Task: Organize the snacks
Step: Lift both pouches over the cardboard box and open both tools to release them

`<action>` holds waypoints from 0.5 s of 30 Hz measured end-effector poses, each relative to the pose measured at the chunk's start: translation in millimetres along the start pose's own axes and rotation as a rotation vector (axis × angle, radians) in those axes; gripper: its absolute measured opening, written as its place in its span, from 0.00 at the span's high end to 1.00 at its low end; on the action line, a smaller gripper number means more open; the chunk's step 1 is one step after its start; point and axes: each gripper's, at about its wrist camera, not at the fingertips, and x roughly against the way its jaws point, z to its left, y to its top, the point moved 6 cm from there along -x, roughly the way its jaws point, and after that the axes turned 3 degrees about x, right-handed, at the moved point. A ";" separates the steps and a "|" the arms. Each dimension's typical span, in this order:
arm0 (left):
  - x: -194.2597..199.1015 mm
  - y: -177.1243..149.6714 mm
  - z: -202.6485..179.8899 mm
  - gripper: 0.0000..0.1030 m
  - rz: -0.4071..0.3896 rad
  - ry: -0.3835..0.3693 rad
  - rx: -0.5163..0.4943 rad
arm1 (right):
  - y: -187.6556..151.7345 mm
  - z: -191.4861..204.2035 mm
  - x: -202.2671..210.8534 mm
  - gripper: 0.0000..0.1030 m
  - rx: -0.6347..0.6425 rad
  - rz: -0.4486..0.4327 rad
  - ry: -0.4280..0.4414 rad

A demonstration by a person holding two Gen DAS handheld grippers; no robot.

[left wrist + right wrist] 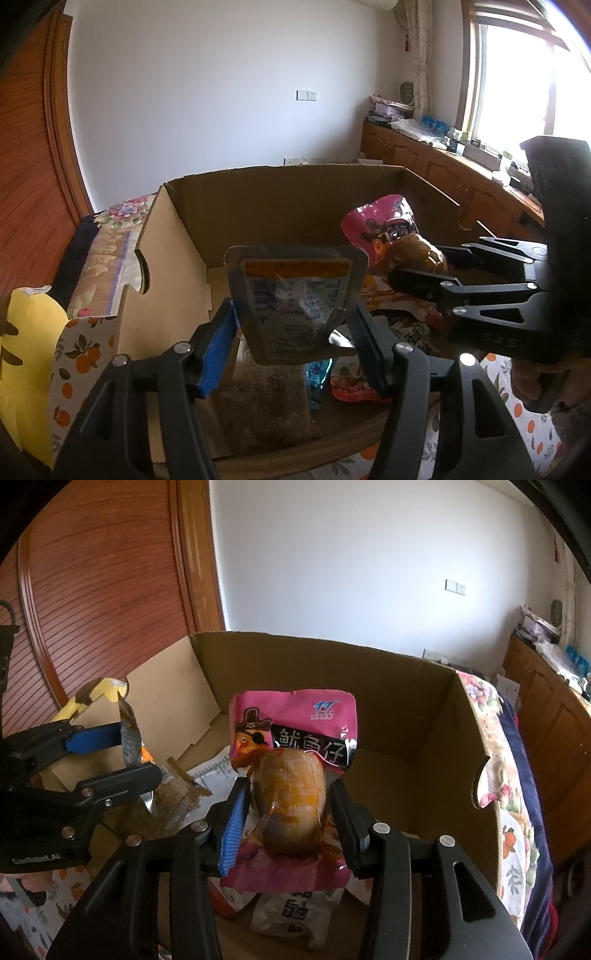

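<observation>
The left tongs (291,328) hold a grey foil pouch (295,295) upright between their blue pads, long axis standing up, printed back toward the camera, top seal uppermost. The right tongs (286,810) grip a pink squid snack pack (291,731) across its bulging brown middle, also upright, pink header on top and lower seal hanging below the fingers. Both packs hang over the open cardboard box (258,206), the pink one to the right of the left tongs and just beyond them. Under the tongs, more snack packets (291,912) lie on the box floor. The box's far wall rises behind both packs, its side walls flank them, and bare cardboard floor shows ahead of the tongs.
</observation>
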 end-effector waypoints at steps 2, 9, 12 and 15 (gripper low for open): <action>1.4 0.6 -1.2 0.38 -0.003 -0.002 -0.008 | 0.2 0.5 -0.3 0.56 0.002 0.000 -0.007; 8.8 0.6 -6.3 0.35 -0.015 -0.026 -0.014 | 0.0 1.0 5.8 0.49 0.016 -0.020 -0.025; 14.8 -0.1 -10.1 0.34 -0.020 -0.034 -0.021 | 2.7 2.7 14.6 0.46 0.016 -0.036 -0.026; 24.8 3.7 -18.2 0.31 -0.033 -0.036 -0.047 | 5.7 4.4 26.5 0.46 0.016 -0.051 -0.025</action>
